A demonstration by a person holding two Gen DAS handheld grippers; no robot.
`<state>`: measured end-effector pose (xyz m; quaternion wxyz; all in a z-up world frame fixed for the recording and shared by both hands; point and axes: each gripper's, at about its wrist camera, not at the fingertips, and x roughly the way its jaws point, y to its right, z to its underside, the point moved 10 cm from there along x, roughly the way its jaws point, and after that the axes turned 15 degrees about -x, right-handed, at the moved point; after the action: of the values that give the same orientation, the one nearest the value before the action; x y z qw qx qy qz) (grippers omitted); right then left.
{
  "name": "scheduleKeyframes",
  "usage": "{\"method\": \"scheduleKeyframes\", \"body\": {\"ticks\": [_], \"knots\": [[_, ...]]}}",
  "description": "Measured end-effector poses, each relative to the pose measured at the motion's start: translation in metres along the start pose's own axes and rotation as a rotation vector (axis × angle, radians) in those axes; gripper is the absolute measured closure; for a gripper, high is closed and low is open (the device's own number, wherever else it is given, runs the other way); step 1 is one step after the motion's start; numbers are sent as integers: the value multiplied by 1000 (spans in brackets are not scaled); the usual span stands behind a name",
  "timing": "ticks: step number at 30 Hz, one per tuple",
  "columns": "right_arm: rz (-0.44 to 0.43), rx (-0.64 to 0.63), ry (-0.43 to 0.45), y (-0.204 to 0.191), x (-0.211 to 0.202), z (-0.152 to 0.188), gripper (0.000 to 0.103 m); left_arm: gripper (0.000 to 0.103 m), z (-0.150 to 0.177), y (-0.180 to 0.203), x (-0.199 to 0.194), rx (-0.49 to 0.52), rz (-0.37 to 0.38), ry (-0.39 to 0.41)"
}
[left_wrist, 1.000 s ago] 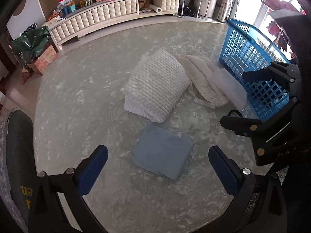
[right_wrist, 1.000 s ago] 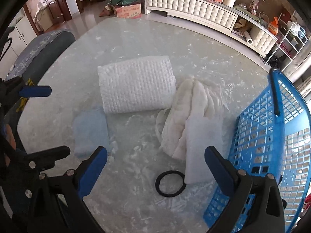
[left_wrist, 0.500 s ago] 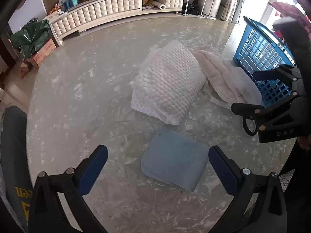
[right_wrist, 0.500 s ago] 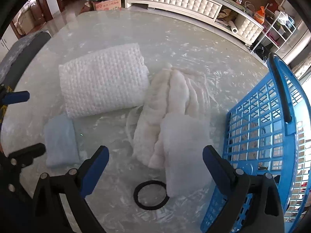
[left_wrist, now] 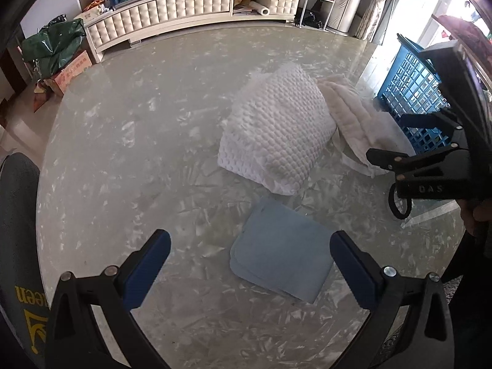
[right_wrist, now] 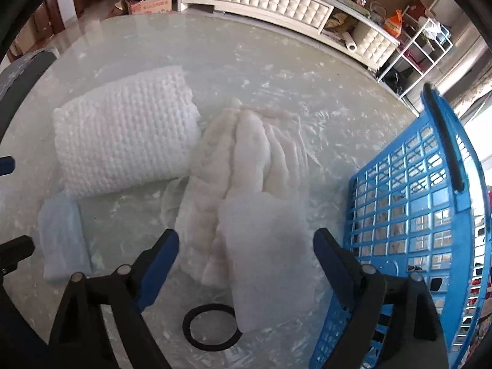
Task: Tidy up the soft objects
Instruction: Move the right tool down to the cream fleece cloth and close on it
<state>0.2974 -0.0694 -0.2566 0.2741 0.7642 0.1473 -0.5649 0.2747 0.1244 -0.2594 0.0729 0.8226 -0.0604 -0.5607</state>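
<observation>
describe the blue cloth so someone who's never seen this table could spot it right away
On the round marble-look table, find the big white knitted blanket. Just in front of it, toward the person, lies the blue cloth, flat and folded square. It is the only pale blue, thin, smooth piece; the other soft things are white and bulky.

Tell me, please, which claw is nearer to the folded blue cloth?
Left. The left claw is open just above the folded blue cloth, which lies between its fingers. The right claw is open over the white fleece, well aside from it.
</observation>
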Motion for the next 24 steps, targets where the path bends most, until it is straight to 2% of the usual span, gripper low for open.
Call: {"method": "scheduleKeyframes", "body": {"ticks": [3, 8, 12, 17, 24], "knots": [[5, 20, -21, 6, 6, 2, 32, 0, 2, -3, 1, -5, -2, -7], [-18, 55, -26, 14, 11, 1, 42, 0, 4, -8, 3, -34, 3, -22], [-29, 73, -17, 21, 12, -1, 48, 0, 8, -11, 8, -42, 10, -46], [-44, 83, 0, 24, 7, 1, 55, 0, 11, -16, 15, -42, -23, -78], [-62, 84, 32, 21, -8, 4, 62, 0, 14, -21, 27, -69, 4, -118]]}}
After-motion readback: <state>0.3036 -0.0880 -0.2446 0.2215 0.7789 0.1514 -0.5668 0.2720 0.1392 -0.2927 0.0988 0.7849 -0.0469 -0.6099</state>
